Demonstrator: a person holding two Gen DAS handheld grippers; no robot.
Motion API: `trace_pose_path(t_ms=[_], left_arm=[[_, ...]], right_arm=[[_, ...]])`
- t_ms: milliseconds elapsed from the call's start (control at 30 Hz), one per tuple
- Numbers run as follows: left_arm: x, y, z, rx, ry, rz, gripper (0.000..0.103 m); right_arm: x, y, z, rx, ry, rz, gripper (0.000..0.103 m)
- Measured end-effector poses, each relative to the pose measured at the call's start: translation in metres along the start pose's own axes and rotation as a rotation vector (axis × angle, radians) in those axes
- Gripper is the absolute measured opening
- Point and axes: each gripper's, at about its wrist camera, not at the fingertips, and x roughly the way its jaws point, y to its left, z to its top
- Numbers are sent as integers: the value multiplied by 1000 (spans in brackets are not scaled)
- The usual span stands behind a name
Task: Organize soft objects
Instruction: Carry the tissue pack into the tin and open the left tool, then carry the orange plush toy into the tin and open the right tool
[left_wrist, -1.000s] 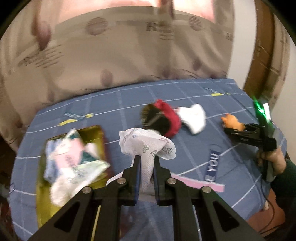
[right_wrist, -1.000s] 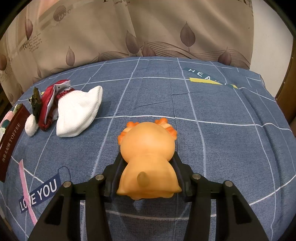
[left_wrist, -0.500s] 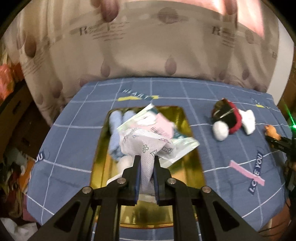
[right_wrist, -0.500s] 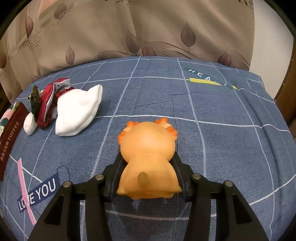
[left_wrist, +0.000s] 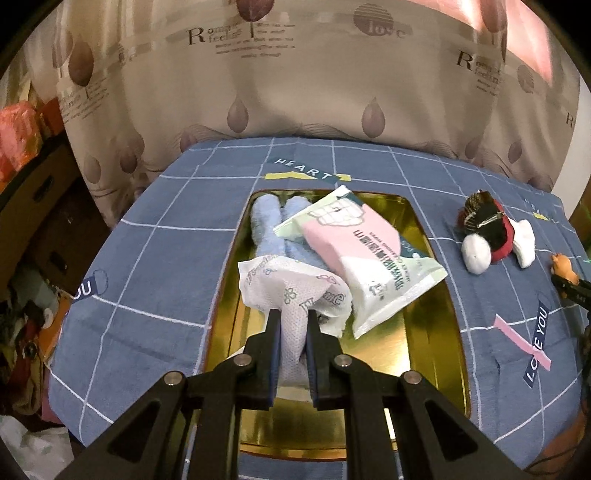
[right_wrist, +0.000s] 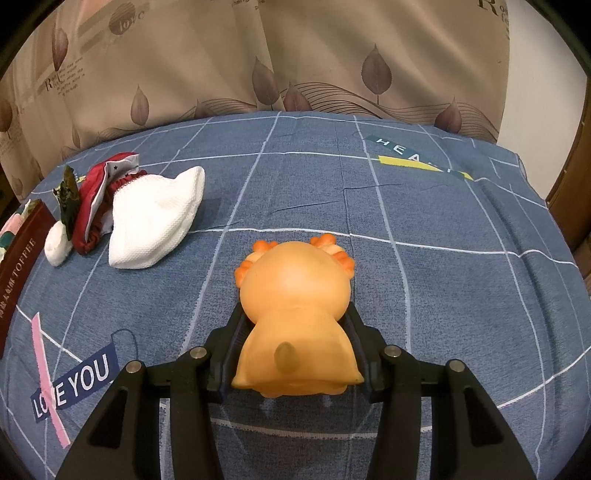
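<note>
Left gripper (left_wrist: 293, 325): jaws clamped on a white printed soft pack (left_wrist: 291, 291), which sticks out ahead of the fingertips. Directly below and ahead of the gripper: gold tray (left_wrist: 436, 325) on the blue checked cloth (left_wrist: 155, 266). In the tray, ahead of the held pack: rolled light-blue towels (left_wrist: 269, 225); ahead and right, a pink-and-green tissue packet (left_wrist: 369, 254) lying across them. Further right, off the tray: a red, black and white fabric bundle (left_wrist: 491, 236). At the far right edge, an orange toy (left_wrist: 562, 266), only partly in view.

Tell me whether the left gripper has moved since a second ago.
Yes. The left gripper, shut on the white packet, went from beside the gold tray to over it.
</note>
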Motion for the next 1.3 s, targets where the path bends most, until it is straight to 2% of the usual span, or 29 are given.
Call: trace_pose_path(t_ms=[400, 567, 867, 1100, 1300], left_arm=[[-1, 11, -15, -16, -13, -4, 15], [-3, 13, -20, -33, -12, 2, 28], [-12, 11, -30, -16, -40, 14, 31], [-31, 19, -26, -68, -96, -17, 34], [-46, 31, -30, -138, -113, -17, 35]], right_arm=[[1, 1, 0, -7, 1, -7, 47], [1, 2, 0, -7, 2, -7, 47], [1, 1, 0, -10, 2, -11, 47], [1, 1, 0, -14, 2, -15, 47], [2, 1, 0, -20, 2, -22, 48]])
